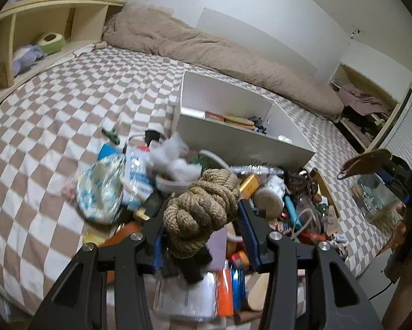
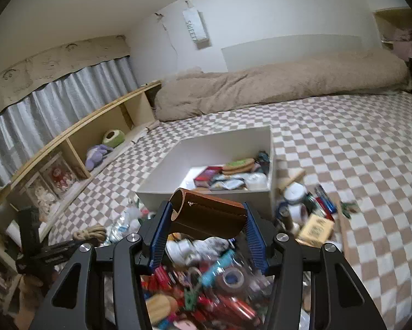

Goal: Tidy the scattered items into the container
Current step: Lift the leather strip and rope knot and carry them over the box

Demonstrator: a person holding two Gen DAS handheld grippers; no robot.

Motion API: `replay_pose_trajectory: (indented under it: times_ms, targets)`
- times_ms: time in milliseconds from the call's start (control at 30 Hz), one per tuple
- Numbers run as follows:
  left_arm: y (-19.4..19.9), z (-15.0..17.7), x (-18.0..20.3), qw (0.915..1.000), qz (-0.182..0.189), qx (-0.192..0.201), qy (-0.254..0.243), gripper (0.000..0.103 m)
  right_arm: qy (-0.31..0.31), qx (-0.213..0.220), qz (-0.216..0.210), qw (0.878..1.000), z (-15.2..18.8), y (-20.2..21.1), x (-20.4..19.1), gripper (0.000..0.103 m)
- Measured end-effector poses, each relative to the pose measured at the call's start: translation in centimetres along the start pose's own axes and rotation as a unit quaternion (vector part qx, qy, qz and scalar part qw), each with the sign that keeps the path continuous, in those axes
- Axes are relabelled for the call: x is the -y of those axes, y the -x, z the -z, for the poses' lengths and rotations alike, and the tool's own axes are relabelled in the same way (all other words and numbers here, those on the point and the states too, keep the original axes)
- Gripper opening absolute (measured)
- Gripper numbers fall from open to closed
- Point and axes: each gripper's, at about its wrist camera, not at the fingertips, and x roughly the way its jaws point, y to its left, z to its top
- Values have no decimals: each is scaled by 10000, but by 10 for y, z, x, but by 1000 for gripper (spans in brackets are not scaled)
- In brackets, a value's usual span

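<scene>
Holding a knotted rope [image 1: 203, 209], the left gripper [image 1: 203, 220] has its jaws clamped; the right gripper [image 2: 206, 220] pinches a brown leather case [image 2: 208, 217], long axis crosswise. The white box [image 2: 206, 192] lies at twelve o'clock, nearer the right gripper, above the clutter on the bed [image 2: 343, 143].

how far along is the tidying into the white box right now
Early going. Done: a few items, including a round cookie-like piece, already lie in the white box. In hand: the left gripper is shut on a knotted rope, and the right gripper holds a brown leather case. Left: a large clutter pile on the checkered bed.
</scene>
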Motion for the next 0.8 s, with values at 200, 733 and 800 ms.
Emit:
replay_pose_trajectory:
  times_ms: [200,733,800]
  targets:
    - [-12,-28,11,9997,122,150,-180,47,140,-38,-61,9999,-25,-21,-10,52]
    - [-60,-88,42,9973,403,218,-575,47,557,-832,417,9941,-92,-109,7,52]
    - [-65,-93,44,9972,449,177,-572,47,603,-977,522,9920,-95,-123,11,52]
